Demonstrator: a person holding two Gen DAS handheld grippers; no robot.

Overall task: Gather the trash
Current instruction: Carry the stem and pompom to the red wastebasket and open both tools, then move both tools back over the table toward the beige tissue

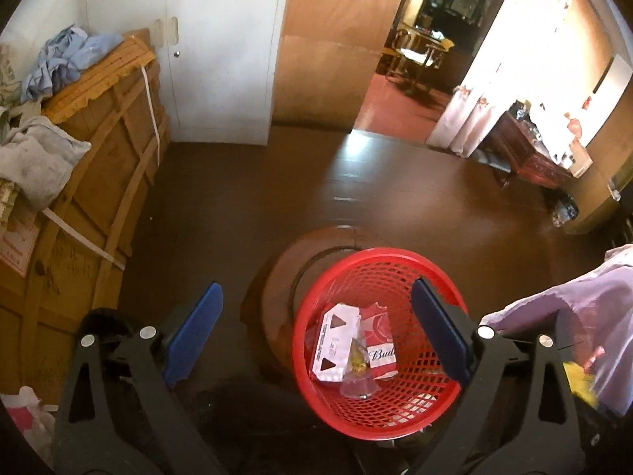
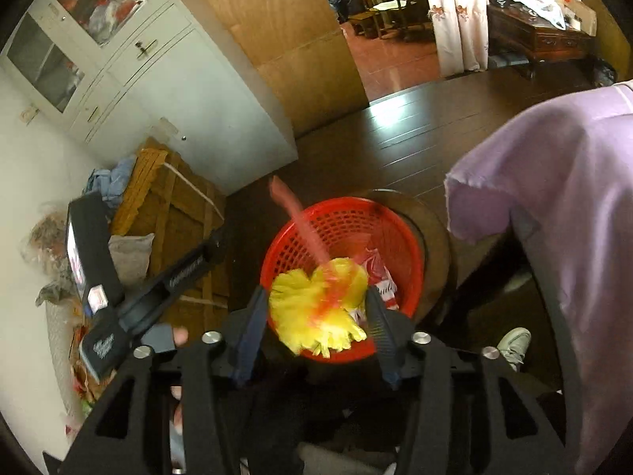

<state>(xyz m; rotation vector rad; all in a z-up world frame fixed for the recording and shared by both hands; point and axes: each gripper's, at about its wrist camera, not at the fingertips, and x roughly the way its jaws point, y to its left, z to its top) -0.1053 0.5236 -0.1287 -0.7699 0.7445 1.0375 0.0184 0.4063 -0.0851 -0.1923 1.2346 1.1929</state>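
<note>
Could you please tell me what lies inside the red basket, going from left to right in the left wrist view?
White carton → clear plastic wrapper → red Budweiser carton, all inside the red basket.

A lived-in home, seemingly a spare or storage room: dark wooden floorboards (image 1: 277, 198), a white cupboard (image 1: 221, 59) against the wall, and a plywood crate (image 1: 103, 182) heaped with crumpled clothes (image 1: 63, 63). A doorway (image 1: 415, 79) opens onto a red-floored room with wooden chairs (image 1: 415, 55), beside flowered curtains (image 1: 514, 59) and a carved wooden chest (image 1: 530, 150).
</note>
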